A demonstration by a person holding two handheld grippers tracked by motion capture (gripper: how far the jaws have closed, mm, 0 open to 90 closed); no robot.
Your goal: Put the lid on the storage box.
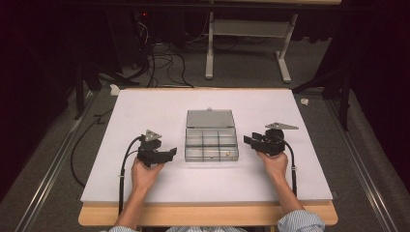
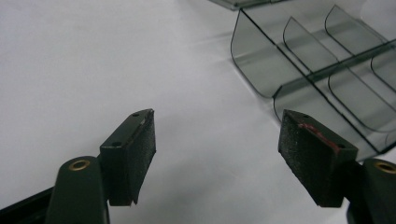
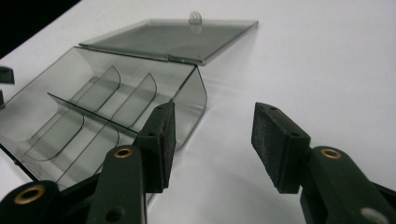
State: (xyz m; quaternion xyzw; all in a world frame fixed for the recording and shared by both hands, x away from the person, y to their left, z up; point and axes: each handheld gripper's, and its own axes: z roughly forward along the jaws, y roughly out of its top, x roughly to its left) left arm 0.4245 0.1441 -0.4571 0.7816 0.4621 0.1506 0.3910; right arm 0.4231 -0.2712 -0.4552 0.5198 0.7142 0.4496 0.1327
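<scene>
Where the white table top (image 1: 159, 104) carries its one item, we record a smoke-grey clear plastic compartment box (image 1: 211, 143), lying near the middle of the surface with its hinged lid (image 1: 210, 118) swung fully open and resting flat on the far side of the tray. Thin curved dividers split the tray into a grid of small cells. One tiny pale object (image 1: 227, 154) sits in a cell near the box's front right corner; we cannot tell what it is.

Left of the box, apart from it, we list the left gripper (image 1: 170, 154), held in the person's left hand (image 1: 145, 171). Its jaws stand spread wide with nothing between them, pointing toward the box's left wall. In the left gripper view the black pads (image 2: 142, 149) frame bare table, with the box's left wall and dividers just beyond the right-hand jaw.

Right of the box, also apart from it, we list the right gripper (image 1: 249, 139), held in the right hand (image 1: 275, 163). Its jaws are likewise parted and empty, aimed at the box's right wall. In the right gripper view the box's rounded corner shows behind the left-hand jaw.

Beyond the table, on the grey floor past the box's lid side, we note black cables (image 1: 164, 63) and a white desk frame (image 1: 246, 36).
</scene>
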